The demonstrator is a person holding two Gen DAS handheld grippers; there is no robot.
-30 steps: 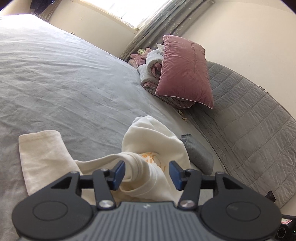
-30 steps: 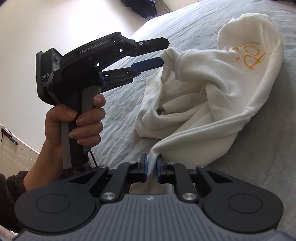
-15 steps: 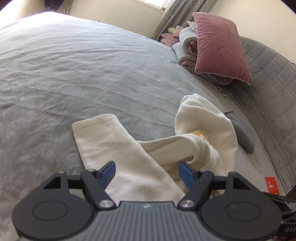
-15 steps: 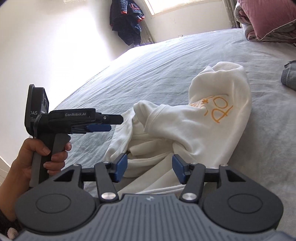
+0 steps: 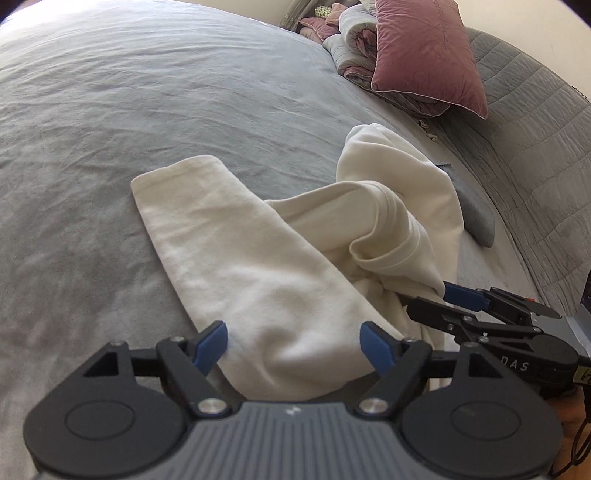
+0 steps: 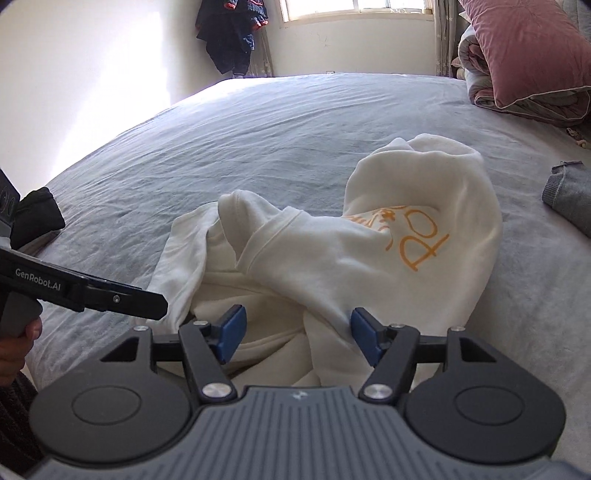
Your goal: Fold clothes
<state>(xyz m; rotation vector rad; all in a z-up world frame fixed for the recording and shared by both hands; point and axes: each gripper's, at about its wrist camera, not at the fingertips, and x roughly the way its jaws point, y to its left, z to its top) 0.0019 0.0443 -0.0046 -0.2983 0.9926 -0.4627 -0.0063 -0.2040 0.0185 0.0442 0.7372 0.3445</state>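
A cream sweatshirt (image 5: 376,221) with an orange print (image 6: 417,240) lies crumpled on the grey bed (image 5: 147,92). One sleeve (image 5: 229,243) stretches flat toward the left wrist view's near edge. My left gripper (image 5: 295,343) is open, its blue pads on either side of the sleeve's near end, gripping nothing. My right gripper (image 6: 297,338) is open too, hovering just over the garment's near folds. From the left wrist view the right gripper (image 5: 443,295) shows at the right, its tips against the bunched cloth. The left gripper's finger (image 6: 122,299) enters the right wrist view from the left.
A mauve pillow (image 5: 424,55) leans on rolled bedding (image 5: 351,55) at the head of the bed beside a quilted grey headboard (image 5: 535,147). A small grey garment (image 6: 569,192) lies right of the sweatshirt. Dark clothes (image 6: 229,33) hang by the window. A hand (image 6: 18,343) holds the left gripper.
My right gripper was shut on a fold of the sweatshirt and has let go, now wide open. My left gripper opened wider and drew back over the sleeve. The sweatshirt settled onto the bed.
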